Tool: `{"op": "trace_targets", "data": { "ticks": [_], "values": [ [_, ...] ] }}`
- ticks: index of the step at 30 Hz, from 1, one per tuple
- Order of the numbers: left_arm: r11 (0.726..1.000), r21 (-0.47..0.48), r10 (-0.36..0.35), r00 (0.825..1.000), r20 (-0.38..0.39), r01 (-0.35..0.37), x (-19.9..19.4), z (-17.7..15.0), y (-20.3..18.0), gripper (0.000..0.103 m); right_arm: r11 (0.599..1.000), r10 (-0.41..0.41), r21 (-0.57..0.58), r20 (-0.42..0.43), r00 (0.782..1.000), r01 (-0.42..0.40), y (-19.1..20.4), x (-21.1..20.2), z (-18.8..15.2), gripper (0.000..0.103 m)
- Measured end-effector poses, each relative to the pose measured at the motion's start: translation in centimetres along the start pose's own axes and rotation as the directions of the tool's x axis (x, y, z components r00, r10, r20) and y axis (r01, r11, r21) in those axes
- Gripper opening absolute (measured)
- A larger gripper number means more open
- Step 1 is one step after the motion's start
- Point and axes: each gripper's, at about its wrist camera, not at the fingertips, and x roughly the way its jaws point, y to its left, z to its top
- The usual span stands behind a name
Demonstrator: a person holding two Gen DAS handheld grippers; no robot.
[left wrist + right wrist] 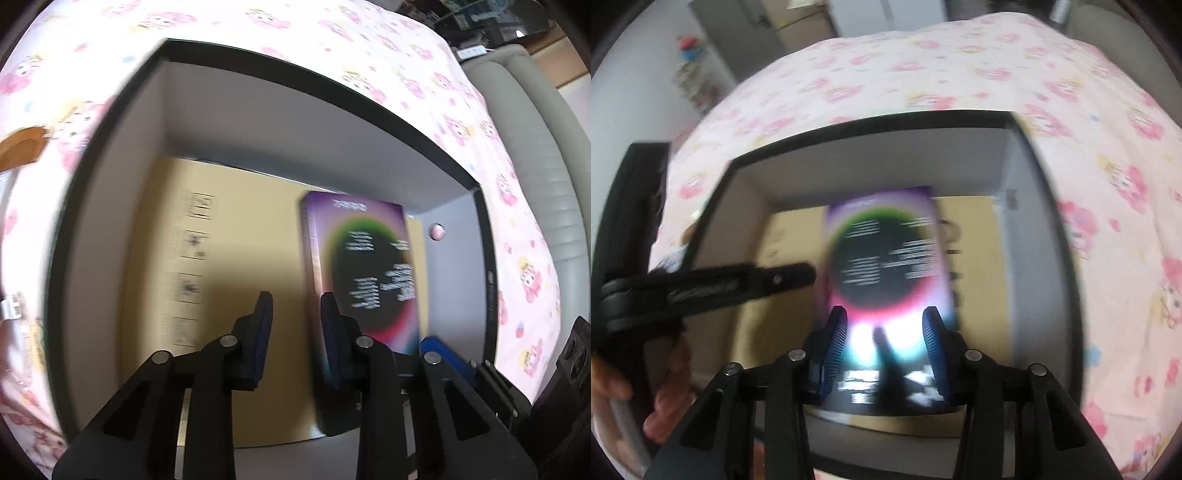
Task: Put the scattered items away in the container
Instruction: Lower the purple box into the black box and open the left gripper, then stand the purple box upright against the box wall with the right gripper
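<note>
A grey container with a black rim (258, 66) sits on the pink-patterned bedspread; it also shows in the right wrist view (871, 118). A tan cardboard box (240, 229) lies flat inside it. A purple box with a dark oval and small print (365, 266) lies on the cardboard, also in the right wrist view (886, 258). My left gripper (295, 314) is open and empty above the cardboard, just left of the purple box. My right gripper (884, 332) is open, its fingers either side of the purple box's near end. The left gripper's arm (701, 288) crosses the right wrist view.
A small pink ball (437, 232) lies in the container's right corner. A brown wooden item (22, 147) lies on the bedspread (369, 37) at left. A grey padded edge (546, 155) runs along the right. A bare hand (624, 398) holds a handle at lower left.
</note>
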Motion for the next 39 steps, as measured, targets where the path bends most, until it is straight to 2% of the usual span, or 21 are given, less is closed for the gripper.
{"op": "trace_targets", "data": {
  "ticks": [2, 4, 6, 7, 12, 14, 16, 17, 19, 21, 23, 24, 25, 26, 27, 33, 35, 37, 38, 39],
  "values": [
    [0.999, -0.002, 0.033, 0.999, -0.016, -0.033, 0.1, 0.1, 0.4, 0.025, 0.998, 0.055, -0.033, -0.047, 0.997, -0.056, 1.7, 1.1, 0.0, 0.039],
    [0.997, 0.004, 0.079, 0.996, -0.030, -0.079, 0.3, 0.1, 0.5, 0.022, 0.994, 0.074, -0.078, -0.096, 0.993, -0.082, 3.5, 3.0, 0.5, 0.039],
    [0.990, 0.008, 0.140, 0.989, -0.041, -0.140, 0.8, 0.3, 0.4, 0.020, 0.991, 0.051, -0.119, -0.122, 0.991, -0.065, 4.3, 3.4, 0.2, 0.039],
    [0.990, 0.010, 0.142, 0.989, -0.051, -0.142, 1.0, 0.4, 0.2, 0.020, 0.990, 0.024, -0.137, -0.124, 0.992, -0.041, 4.6, 3.7, 0.2, 0.039],
    [0.993, 0.083, 0.095, 0.990, -0.101, -0.087, 1.9, 1.5, -1.9, 0.015, 0.986, -0.128, -0.117, -0.084, 0.988, 0.118, 3.7, 3.5, 0.5, 0.039],
    [0.995, 0.098, 0.010, 0.989, -0.149, 0.004, 2.5, 1.9, -2.4, 0.015, 0.978, -0.198, -0.081, -0.069, 0.978, 0.192, 2.5, 3.3, 0.8, 0.039],
    [0.990, 0.095, -0.084, 0.975, -0.207, 0.106, 3.1, 1.9, -2.8, 0.016, 0.974, -0.226, -0.042, -0.060, 0.972, 0.223, 1.6, 3.0, 1.1, 0.039],
    [0.992, 0.085, -0.079, 0.977, -0.198, 0.097, 3.0, 1.8, -2.6, 0.016, 0.980, -0.199, -0.027, -0.055, 0.978, 0.198, 1.2, 2.7, 1.2, 0.039],
    [0.997, 0.066, -0.038, 0.990, -0.137, 0.047, 2.2, 1.7, -1.8, 0.016, 0.996, -0.087, 0.032, -0.051, 0.995, 0.089, 0.5, 1.9, 1.4, 0.039],
    [1.000, 0.016, -0.024, 0.994, -0.107, 0.026, 1.4, 1.5, -0.2, 0.016, 0.995, 0.071, 0.071, -0.059, 0.996, -0.067, 0.3, 1.4, 1.6, 0.039],
    [1.000, -0.013, -0.008, 0.995, -0.103, 0.006, 0.9, 1.3, 1.1, 0.016, 0.969, 0.238, 0.098, -0.122, 0.964, -0.227, 0.4, 2.1, 1.6, 0.039],
    [0.999, 0.001, 0.047, 0.995, -0.087, -0.047, 0.4, 1.2, 1.5, 0.016, 0.951, 0.303, 0.112, -0.161, 0.939, -0.287, 0.6, 2.6, 1.6, 0.039],
    [0.995, 0.009, 0.095, 0.994, -0.052, -0.094, -0.2, 1.2, 1.9, 0.016, 0.953, 0.299, 0.108, -0.177, 0.938, -0.283, 0.8, 2.9, 1.5, 0.039],
    [0.992, 0.009, 0.124, 0.992, -0.023, -0.124, -0.8, 1.1, 2.3, 0.016, 0.967, 0.253, 0.079, -0.183, 0.950, -0.242, 1.1, 3.2, 1.5, 0.039],
    [0.992, 0.007, 0.125, 0.992, -0.014, -0.125, -1.4, 1.1, 2.7, 0.016, 0.974, 0.224, 0.058, -0.180, 0.958, -0.217, 1.4, 3.2, 1.5, 0.039],
    [0.998, 0.047, 0.049, 0.997, -0.065, -0.046, -1.2, 1.0, 2.8, 0.016, 0.999, 0.038, -0.017, -0.135, 0.990, -0.040, 1.6, 2.7, 1.8, 0.038],
    [0.997, 0.060, 0.053, 0.997, -0.057, -0.050, -1.4, -0.3, 1.6, 0.016, 0.997, -0.073, -0.041, -0.106, 0.992, 0.069, 1.4, 2.4, 1.8, 0.038],
    [0.997, 0.062, 0.050, 0.997, -0.056, -0.046, -1.1, -0.2, 1.1, 0.016, 0.973, -0.225, -0.060, -0.071, 0.972, 0.221, 0.9, 2.2, 1.9, 0.038],
    [0.997, 0.063, 0.040, 0.997, -0.059, -0.036, -1.1, -0.3, 1.2, 0.016, 0.968, -0.250, -0.049, -0.065, 0.966, 0.247, 0.5, 2.0, 1.9, 0.038],
    [0.998, 0.063, 0.032, 0.997, -0.064, -0.028, -1.1, -0.4, 1.2, 0.016, 0.975, -0.223, -0.020, -0.066, 0.973, 0.222, 0.0, 1.6, 2.0, 0.038]
  ]
}}
